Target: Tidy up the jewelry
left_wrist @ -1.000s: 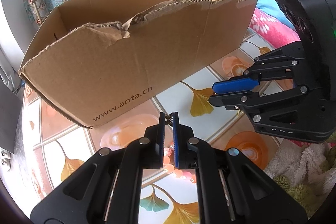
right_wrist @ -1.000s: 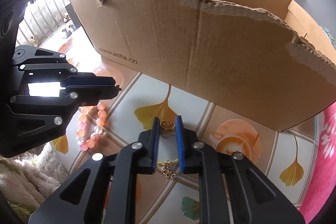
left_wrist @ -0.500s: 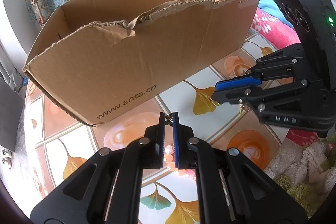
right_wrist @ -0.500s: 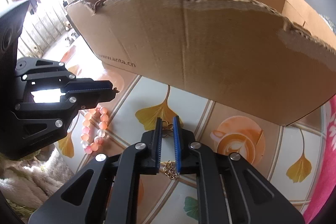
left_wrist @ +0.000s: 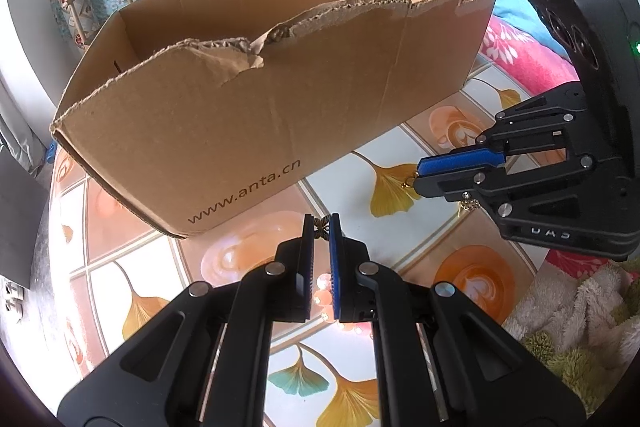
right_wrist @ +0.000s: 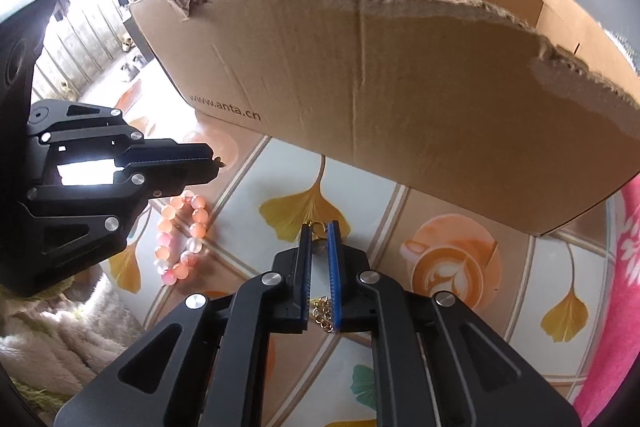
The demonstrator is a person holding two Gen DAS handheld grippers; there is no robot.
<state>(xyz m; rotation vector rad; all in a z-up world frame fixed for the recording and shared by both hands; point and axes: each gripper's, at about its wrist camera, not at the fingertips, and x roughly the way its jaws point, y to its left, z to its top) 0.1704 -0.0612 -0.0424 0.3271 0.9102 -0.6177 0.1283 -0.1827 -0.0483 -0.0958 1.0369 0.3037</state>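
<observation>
Widening again after a squeeze, my right tongs (right_wrist: 320, 233) are barely pinching the chain (right_wrist: 323, 313), risking a drop; left tongs (left_wrist: 321, 227) are clamping the charm (left_wrist: 321, 225).

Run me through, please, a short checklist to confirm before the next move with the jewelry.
1. Left claw shut on the small butterfly piece: ok.
2. Right claw holding the gold chain: ok, the chain is between the pads, though the jaws have just been opening slightly.
3. Cardboard box open at the top: ok, its near wall is torn.
4. Free room inside the box: cannot tell, the near wall hides the floor.
5. All jewelry picked up: not ok, the bead bracelet lies on the table.
</observation>
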